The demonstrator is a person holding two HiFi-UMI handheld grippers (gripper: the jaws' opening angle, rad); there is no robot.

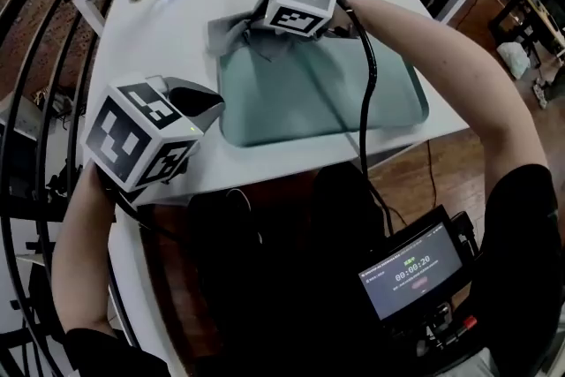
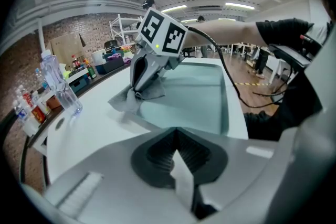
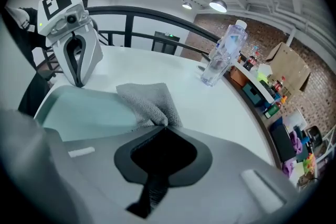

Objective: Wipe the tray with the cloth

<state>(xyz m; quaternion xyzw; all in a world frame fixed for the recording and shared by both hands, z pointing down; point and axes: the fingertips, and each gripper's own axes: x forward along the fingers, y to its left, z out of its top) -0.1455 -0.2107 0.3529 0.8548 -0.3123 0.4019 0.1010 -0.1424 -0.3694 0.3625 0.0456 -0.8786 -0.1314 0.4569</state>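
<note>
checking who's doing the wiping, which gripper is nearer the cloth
Right. The right gripper is shut on the cloth at the far-left corner of the tray; the left gripper is apart, off its near-left corner.

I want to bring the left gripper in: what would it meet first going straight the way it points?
Most likely the near rim of the teal tray; the right gripper, jaws shut on the grey cloth, lies beyond. Depth is unclear.
</note>
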